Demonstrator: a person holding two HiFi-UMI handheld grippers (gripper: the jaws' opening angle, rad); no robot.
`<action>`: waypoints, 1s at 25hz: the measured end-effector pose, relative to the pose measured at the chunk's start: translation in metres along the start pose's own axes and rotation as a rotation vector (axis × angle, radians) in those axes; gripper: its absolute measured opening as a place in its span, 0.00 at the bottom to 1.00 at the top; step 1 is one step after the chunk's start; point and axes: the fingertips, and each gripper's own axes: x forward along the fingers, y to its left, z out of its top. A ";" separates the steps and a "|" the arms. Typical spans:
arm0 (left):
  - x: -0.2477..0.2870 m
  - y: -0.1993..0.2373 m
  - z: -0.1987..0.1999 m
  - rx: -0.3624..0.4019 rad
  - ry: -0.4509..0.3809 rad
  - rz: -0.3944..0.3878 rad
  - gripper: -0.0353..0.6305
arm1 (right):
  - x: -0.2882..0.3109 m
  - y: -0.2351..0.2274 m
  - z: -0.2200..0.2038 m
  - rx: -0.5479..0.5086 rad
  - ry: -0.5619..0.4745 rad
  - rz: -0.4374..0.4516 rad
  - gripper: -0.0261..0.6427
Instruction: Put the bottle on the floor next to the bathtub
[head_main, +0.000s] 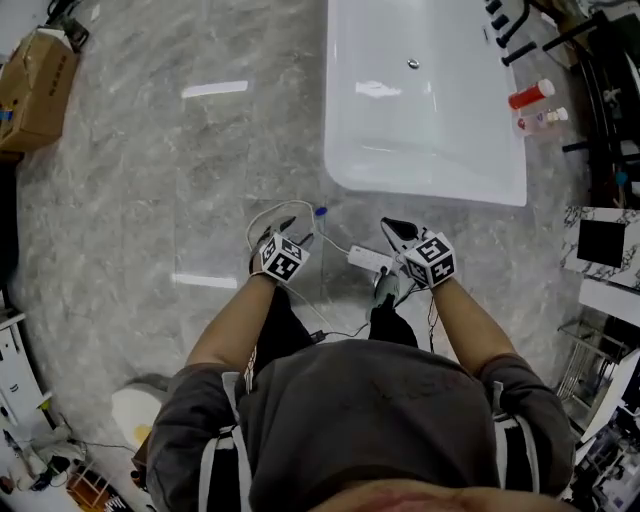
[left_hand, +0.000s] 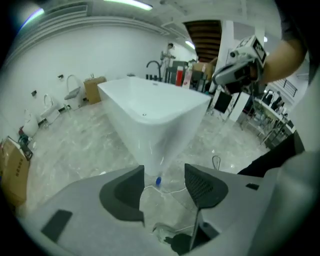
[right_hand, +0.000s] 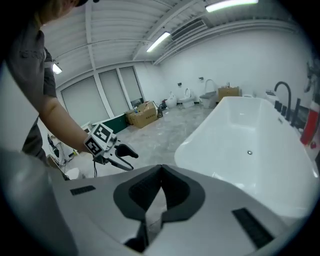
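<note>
Blue-capped bottle (head_main: 320, 215) beside bathtub (head_main: 430, 150) (white)

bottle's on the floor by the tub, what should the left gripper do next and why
Probably draw the left gripper straight back, away from the bottle. Its jaws stand apart and do not press the bottle, which seems to stand on the floor by the bathtub.

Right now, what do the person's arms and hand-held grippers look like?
The left hand-held gripper and right hand-held gripper are grey with black jaw pads, each carrying a cube of black-and-white square markers. The person wears a dark grey short-sleeved shirt.
</note>
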 end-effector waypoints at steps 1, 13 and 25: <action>-0.026 -0.008 0.011 -0.026 -0.040 -0.021 0.43 | -0.013 0.009 0.012 -0.011 -0.004 -0.001 0.03; -0.290 -0.025 0.153 -0.181 -0.596 0.005 0.08 | -0.150 0.061 0.141 -0.133 -0.160 -0.016 0.03; -0.345 -0.034 0.157 -0.327 -0.745 -0.058 0.06 | -0.177 0.085 0.144 -0.027 -0.247 0.017 0.03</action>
